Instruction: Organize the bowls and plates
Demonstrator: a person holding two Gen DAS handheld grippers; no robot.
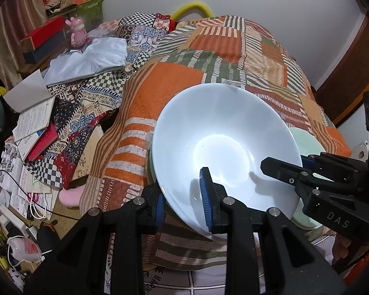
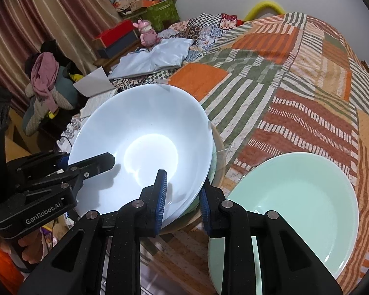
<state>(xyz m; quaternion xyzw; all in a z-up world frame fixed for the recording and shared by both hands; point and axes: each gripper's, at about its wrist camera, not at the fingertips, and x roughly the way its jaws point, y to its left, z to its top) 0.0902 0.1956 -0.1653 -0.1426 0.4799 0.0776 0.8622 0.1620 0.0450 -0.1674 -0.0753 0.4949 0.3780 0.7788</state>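
A large white bowl (image 1: 221, 142) is tilted above the patchwork bedspread (image 1: 179, 73). My left gripper (image 1: 183, 196) straddles its near left rim, one blue pad inside the bowl and one outside. My right gripper (image 2: 182, 196) straddles the opposite rim of the same white bowl (image 2: 145, 142) in the same way; it shows at the right of the left wrist view (image 1: 283, 169). Both pairs of jaws look closed onto the rim. Under the bowl sit a tan rim (image 2: 219, 152) and a green edge (image 1: 151, 172). A mint green plate (image 2: 297, 201) lies on the bedspread to the right.
Left of the bed are books and papers (image 1: 34, 120), a light blue cloth (image 1: 86, 59), a pink toy (image 1: 77, 32), boxes (image 1: 44, 39) and cables on the floor (image 1: 24, 221). A curtain (image 2: 37, 24) hangs at the left. The far bedspread (image 2: 307, 73) is bare.
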